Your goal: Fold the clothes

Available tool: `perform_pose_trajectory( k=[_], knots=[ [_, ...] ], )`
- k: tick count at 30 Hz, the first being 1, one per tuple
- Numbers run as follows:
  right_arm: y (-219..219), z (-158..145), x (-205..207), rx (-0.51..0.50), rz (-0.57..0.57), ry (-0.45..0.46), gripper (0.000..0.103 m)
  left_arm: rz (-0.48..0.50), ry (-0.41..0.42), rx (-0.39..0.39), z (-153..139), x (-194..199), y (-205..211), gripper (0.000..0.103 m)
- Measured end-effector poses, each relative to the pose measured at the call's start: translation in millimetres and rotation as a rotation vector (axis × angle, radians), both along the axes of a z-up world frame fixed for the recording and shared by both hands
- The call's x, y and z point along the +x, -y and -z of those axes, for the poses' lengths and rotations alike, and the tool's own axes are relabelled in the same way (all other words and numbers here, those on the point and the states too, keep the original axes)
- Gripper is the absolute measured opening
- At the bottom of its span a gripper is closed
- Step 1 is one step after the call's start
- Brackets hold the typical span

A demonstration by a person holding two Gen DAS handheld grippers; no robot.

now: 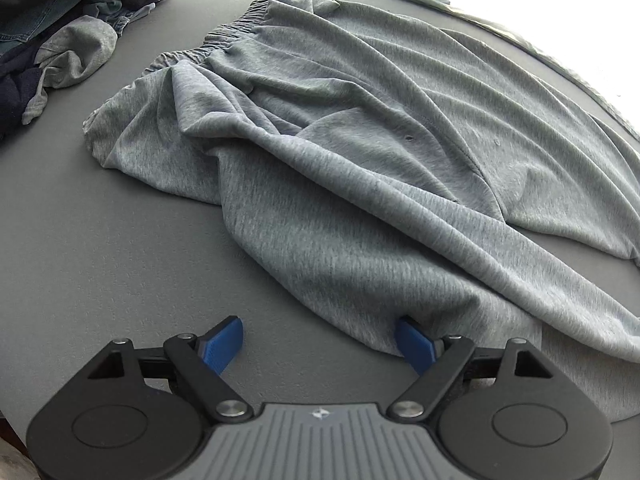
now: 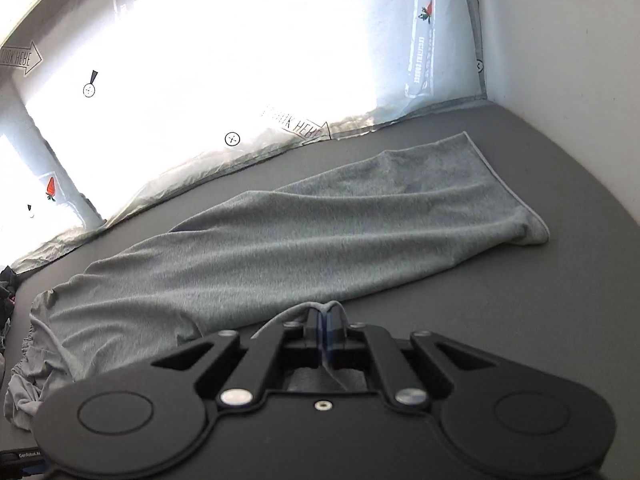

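Grey sweatpants (image 1: 340,152) lie spread and wrinkled on the grey table (image 1: 100,240), elastic waistband (image 1: 224,36) at the far left. My left gripper (image 1: 320,338) stands open at the near edge of one leg; its right blue finger (image 1: 414,342) is tucked against the cloth, its left blue finger (image 1: 224,342) rests on bare table. In the right wrist view the other leg (image 2: 320,236) stretches away to its hem (image 2: 532,224). My right gripper (image 2: 324,320) is shut on a pinched fold of the sweatpants' fabric at the leg's near edge.
A heap of dark and denim clothes (image 1: 60,20) with a grey garment (image 1: 76,56) sits at the table's far left. A bright printed curtain (image 2: 240,60) hangs along the table's far edge, and a white wall (image 2: 560,40) bounds the right side.
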State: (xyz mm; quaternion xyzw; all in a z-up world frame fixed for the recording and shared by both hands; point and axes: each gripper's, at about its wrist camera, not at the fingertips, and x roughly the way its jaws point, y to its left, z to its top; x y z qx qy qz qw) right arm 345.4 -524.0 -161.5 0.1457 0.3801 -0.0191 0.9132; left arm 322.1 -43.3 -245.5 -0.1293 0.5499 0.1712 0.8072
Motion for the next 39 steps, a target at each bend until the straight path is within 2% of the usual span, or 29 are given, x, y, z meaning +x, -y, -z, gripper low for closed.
perform_pose_trajectory(
  k=[3, 6, 9, 12, 14, 15, 17, 22, 25, 29, 31, 32, 39],
  knots=[
    [10.7, -34.9, 7.1, -0.04, 0.014, 0.134, 0.002, -0.007, -0.001, -0.002, 0.6, 0.9, -0.7, 0.085],
    [14.4, -63.3, -3.1, -0.138, 0.044, 0.243, 0.002, -0.005, -0.008, -0.005, 0.3, 1.4, -1.5, 0.085],
    [21.3, -55.0, -7.0, -0.24, 0.097, 0.213, 0.005, 0.006, -0.02, -0.001, 1.8, 1.5, -1.8, 0.085],
    [40.8, -21.6, -9.3, -0.237, 0.227, 0.056, 0.012, 0.024, -0.032, 0.01, 1.8, 3.8, 0.2, 0.086],
    [48.5, -5.0, -20.4, -0.199, 0.278, 0.007, 0.017, 0.021, -0.021, -0.005, -0.5, 3.0, -2.9, 0.086],
    [50.8, 3.0, -27.7, -0.168, 0.3, -0.01, 0.024, 0.011, -0.009, -0.019, -2.3, 1.7, -6.0, 0.086],
    [55.4, 18.7, -41.4, -0.102, 0.342, -0.041, 0.028, -0.026, 0.022, -0.052, -7.5, -1.4, -15.3, 0.086],
    [66.0, 48.3, -53.9, 0.135, 0.391, -0.064, 0.03, -0.113, 0.106, -0.131, -22.6, -0.8, -43.3, 0.083],
    [72.9, 64.1, -57.5, 0.288, 0.431, -0.064, 0.035, -0.164, 0.141, -0.147, -30.3, 8.2, -61.8, 0.077],
    [85.9, 86.8, -47.8, 0.507, 0.561, -0.058, 0.037, -0.233, 0.178, -0.182, -34.3, 23.2, -86.8, 0.066],
    [90.8, 96.9, -39.9, 0.543, 0.62, -0.076, 0.038, -0.273, 0.181, -0.197, -33.0, 32.6, -97.4, 0.064],
    [92.1, 99.6, -35.6, 0.53, 0.635, -0.088, 0.038, -0.298, 0.18, -0.202, -31.7, 38.2, -103.0, 0.064],
    [98.4, 108.4, -2.0, 0.368, 0.689, -0.175, 0.04, -0.372, 0.175, -0.201, -30.0, 69.2, -127.1, 0.065]
  ],
)
